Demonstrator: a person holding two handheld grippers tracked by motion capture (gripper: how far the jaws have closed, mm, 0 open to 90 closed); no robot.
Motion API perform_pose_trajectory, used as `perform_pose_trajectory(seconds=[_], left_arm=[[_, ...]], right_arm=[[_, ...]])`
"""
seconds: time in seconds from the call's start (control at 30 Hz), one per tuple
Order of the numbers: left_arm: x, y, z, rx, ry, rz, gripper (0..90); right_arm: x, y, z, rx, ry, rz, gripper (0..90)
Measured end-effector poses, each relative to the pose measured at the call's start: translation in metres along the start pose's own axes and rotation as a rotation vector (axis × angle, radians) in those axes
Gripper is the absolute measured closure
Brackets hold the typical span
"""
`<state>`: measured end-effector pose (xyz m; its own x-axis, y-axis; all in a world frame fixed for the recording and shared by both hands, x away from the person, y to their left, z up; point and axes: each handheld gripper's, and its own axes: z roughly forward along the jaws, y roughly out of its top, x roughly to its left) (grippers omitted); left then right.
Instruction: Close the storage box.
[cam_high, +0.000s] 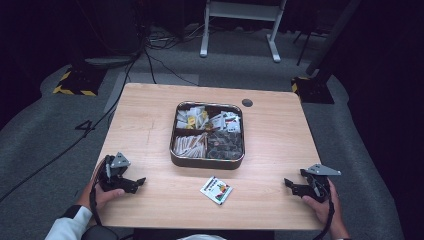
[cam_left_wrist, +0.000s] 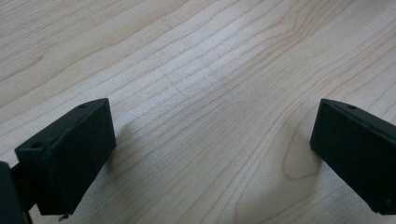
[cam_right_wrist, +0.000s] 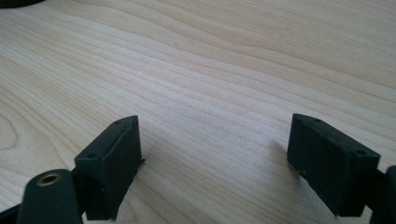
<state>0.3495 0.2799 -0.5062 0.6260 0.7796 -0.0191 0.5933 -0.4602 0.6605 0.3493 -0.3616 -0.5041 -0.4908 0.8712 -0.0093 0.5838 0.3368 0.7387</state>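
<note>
A dark tray (cam_high: 207, 162) with four compartments sits at the middle of the wooden table (cam_high: 145, 115), holding several small packets and dark pods. One loose white packet (cam_high: 216, 190) with a coloured print lies on the wood just in front of the tray. My left gripper (cam_high: 136, 184) rests near the front left edge, held by a hand, jaws apart and empty (cam_left_wrist: 212, 140). My right gripper (cam_high: 291, 186) rests near the front right edge, also held by a hand, open with only bare wood between its jaws (cam_right_wrist: 215, 154).
A round black grommet (cam_high: 247, 103) sits in the table's far right area. Beyond the table, on the grey carpet, stand a white frame's legs (cam_high: 240, 30) and cables (cam_high: 150, 55). Bare wood stretches to either side of the tray.
</note>
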Motion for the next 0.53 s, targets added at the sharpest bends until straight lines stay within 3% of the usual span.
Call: perform_pose_trajectory(seconds=[0.53], left_arm=[[-0.0002,0.0001,0.0003,-0.002,0.004,-0.001,0.4]], right_arm=[[0.0,0.0003,0.0003,0.0,-0.001,0.003,17.4]])
